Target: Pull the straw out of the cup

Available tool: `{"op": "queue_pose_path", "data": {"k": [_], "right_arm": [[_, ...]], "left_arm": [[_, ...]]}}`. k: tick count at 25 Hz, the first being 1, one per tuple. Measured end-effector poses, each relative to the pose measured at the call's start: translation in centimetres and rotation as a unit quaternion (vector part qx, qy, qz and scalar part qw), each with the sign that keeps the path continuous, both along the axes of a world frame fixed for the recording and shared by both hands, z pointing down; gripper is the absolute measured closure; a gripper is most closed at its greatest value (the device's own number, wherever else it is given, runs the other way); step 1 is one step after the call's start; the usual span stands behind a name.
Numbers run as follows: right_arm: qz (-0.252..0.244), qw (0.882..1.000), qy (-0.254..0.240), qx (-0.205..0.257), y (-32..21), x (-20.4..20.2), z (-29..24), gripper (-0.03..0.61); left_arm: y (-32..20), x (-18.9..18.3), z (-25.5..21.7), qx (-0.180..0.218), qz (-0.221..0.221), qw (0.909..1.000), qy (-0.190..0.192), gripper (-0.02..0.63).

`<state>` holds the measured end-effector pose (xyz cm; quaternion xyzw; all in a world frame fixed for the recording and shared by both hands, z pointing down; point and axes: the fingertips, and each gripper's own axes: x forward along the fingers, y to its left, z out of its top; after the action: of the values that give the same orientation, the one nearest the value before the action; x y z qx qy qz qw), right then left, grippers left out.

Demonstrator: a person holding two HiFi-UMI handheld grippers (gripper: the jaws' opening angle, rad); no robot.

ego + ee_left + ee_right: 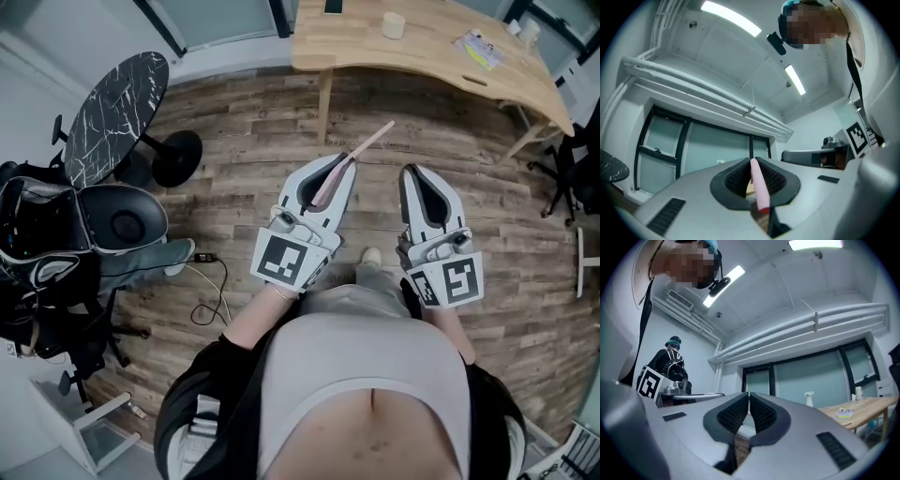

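A pink straw sticks forward out of my left gripper, which is shut on it and held in front of my body over the wooden floor. In the left gripper view the straw lies between the dark ribbed pads, its red-tipped near end toward the camera. My right gripper hangs beside it to the right, jaws together with nothing between them; its pads meet at the tips. A pale cup stands on the wooden desk ahead.
A round black marble table stands at the left, with a dark chair and bags near it. Small items lie on the desk's right part. A person in dark clothes stands in the right gripper view. A cable lies on the floor.
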<state>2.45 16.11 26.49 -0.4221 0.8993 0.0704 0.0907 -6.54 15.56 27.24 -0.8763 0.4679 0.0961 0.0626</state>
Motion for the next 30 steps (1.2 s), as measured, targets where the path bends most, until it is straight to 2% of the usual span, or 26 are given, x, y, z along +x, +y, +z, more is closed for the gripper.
{"op": "queue_pose_path", "data": {"k": [10, 14, 22, 26, 30], "right_arm": [[0.044, 0.999, 0.008, -0.012, 5.2, -2.0, 0.8, 0.548], [0.041, 0.999, 0.004, -0.010, 6.9, -1.7, 0.8, 0.548], [0.013, 1.000, 0.000, -0.005, 10.7, 0.9, 0.6, 0.548], [0.004, 1.000, 0.008, 0.000, 13.3, 3.7, 1.3, 0.546], [-0.004, 1.000, 0.002, -0.014, 15.1, 6.0, 2.4, 0.548]], "left_arm": [[4.9, -1.4, 0.7, -0.012, 0.041, 0.9991, -0.002, 0.578], [6.6, -1.4, 0.5, 0.000, 0.036, 0.9993, -0.008, 0.578], [10.7, 1.1, 0.6, -0.001, 0.006, 0.9999, -0.009, 0.578], [13.2, 3.9, 1.4, -0.004, -0.003, 1.0000, -0.006, 0.578], [16.0, 6.3, 2.2, -0.016, -0.014, 0.9997, -0.010, 0.578]]}}
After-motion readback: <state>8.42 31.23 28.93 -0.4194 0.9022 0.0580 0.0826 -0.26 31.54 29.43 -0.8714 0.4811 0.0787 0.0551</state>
